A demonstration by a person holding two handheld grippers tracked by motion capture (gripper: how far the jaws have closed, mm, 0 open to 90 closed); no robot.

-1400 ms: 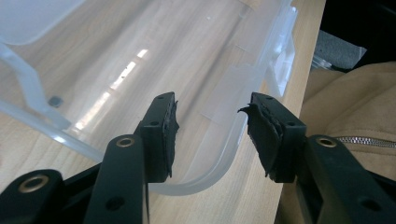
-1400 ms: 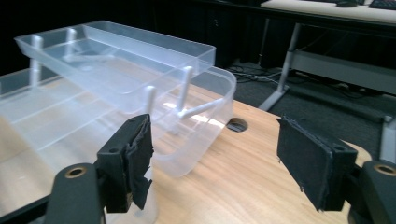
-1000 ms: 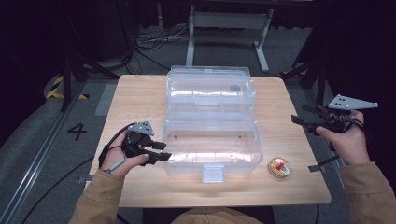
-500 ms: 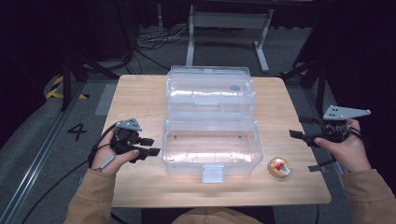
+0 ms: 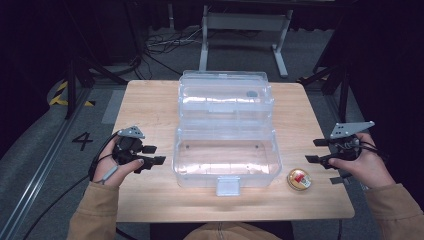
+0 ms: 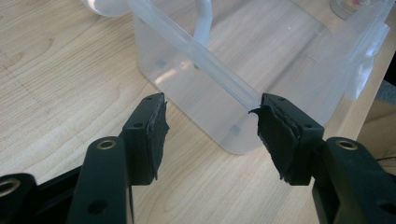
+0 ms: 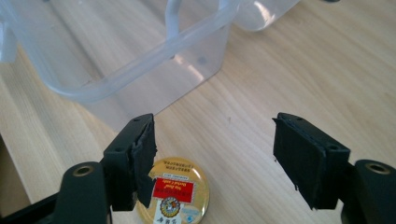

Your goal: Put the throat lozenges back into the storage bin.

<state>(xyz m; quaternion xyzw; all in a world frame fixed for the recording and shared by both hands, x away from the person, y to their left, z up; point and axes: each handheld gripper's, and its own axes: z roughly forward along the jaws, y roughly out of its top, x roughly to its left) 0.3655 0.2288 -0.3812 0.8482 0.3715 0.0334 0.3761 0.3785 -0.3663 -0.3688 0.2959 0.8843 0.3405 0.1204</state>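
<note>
The left tool (image 5: 150,155) has just been opening with nothing inside, and the right tool (image 5: 316,151) is spread too — the gold tin (image 5: 299,179) sits at lower right, beside the clear box (image 5: 225,162).

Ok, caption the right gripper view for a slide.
Open right gripper above a small gold tin beside the clear plastic box.

The right tool (image 7: 215,158) stood wide apart above a gold tin (image 7: 175,193) beside the clear box (image 7: 116,56).
</note>
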